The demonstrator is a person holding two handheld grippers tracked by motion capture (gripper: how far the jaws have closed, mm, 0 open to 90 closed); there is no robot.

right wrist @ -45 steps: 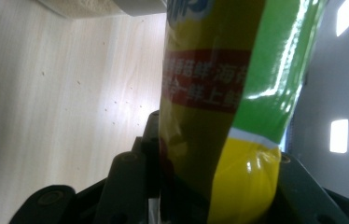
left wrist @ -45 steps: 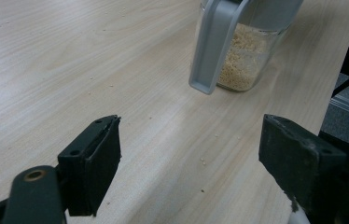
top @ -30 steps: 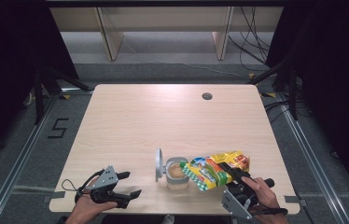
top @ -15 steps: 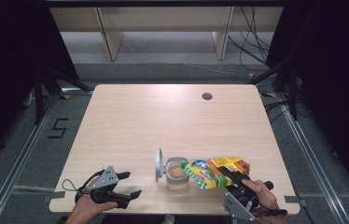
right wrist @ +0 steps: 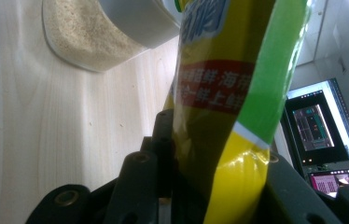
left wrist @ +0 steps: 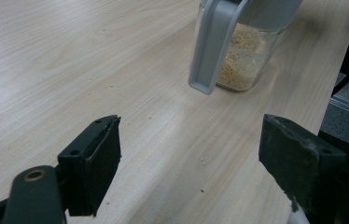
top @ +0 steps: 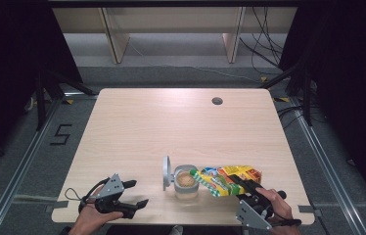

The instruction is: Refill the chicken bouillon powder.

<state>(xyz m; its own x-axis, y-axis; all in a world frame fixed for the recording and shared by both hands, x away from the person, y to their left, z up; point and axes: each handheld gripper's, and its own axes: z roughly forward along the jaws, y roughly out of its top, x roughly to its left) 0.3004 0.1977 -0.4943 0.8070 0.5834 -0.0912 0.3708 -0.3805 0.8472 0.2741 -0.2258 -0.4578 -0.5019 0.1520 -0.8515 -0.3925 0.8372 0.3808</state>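
1. A pale wooden rectangular table (top: 171, 127) carries everything; a small dark round hole (top: 217, 101) sits in its top, well beyond the jar on the far side.
2. A yellow and green printed foil packet (top: 225, 178) lies tilted, just to the right of the jar, its green end touching the jar's open mouth. Seen from the right gripper view, the packet (right wrist: 224, 93) rises above the jar's rim.
3. A clear glass jar with a grey collar (top: 186, 183) stands upright near the table's front edge, part filled with tan granules. Its grey hinged lid (top: 167, 172) stands open on the jar's left side. In the left gripper view the jar (left wrist: 245, 56) is ahead, with the lid (left wrist: 212, 46) hanging in front of it.
4. The right gripper (top: 247, 188), held in a hand right of the jar, is clamped on the packet's yellow end, jaws pressing both faces.
5. The left gripper (top: 133, 193), held in a hand well left of the jar, rests with its jaws spread wide apart and nothing between them.
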